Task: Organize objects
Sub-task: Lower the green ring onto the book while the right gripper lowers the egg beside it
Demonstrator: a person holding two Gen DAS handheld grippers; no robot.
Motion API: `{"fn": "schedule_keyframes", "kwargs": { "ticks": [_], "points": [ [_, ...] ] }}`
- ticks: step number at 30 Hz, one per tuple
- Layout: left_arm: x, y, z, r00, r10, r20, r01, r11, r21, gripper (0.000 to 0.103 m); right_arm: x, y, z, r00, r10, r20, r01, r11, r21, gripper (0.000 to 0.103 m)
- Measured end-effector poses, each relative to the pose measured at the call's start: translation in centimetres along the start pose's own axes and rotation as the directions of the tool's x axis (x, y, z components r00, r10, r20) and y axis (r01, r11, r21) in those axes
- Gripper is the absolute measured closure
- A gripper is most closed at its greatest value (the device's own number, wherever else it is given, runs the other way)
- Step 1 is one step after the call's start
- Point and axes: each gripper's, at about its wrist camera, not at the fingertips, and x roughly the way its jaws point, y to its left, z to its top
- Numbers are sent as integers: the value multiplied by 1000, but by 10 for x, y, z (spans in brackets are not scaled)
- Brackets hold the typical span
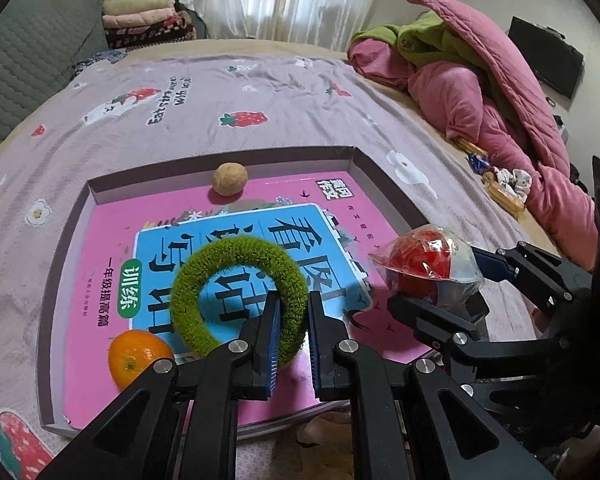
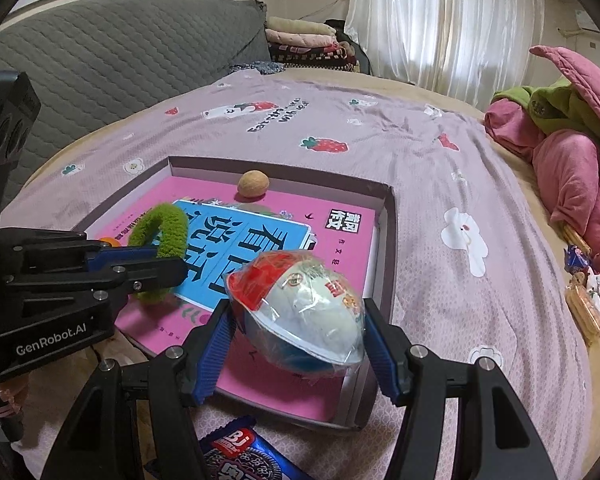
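The left tongs (image 1: pixel 292 316) pinch the green ring (image 1: pixel 236 296) above the book (image 1: pixel 228 264) in the tray (image 1: pixel 72 216). The right tongs (image 2: pixel 296 344) hold a wrapped egg (image 2: pixel 300 308) over the tray's corner, on a lilac bedsheet (image 2: pixel 440 168).

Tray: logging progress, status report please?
Left claw shut on green ring. Right claw shut on wrapped snack, both above tray. Nothing blocking.

"GenRobot.AI" on left tool (image 2: pixel 156 258), "BJ" on wrapper (image 2: pixel 240 454)
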Motion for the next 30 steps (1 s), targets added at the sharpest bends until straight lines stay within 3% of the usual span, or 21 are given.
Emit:
{"fn": "schedule_keyframes", "kwargs": {
  "ticks": [30],
  "points": [
    [14, -7, -4, 999, -26, -43, 26, 1000, 9, 89, 10, 5, -5, 999, -5, -49, 3, 1000, -29, 40]
  ]
}}
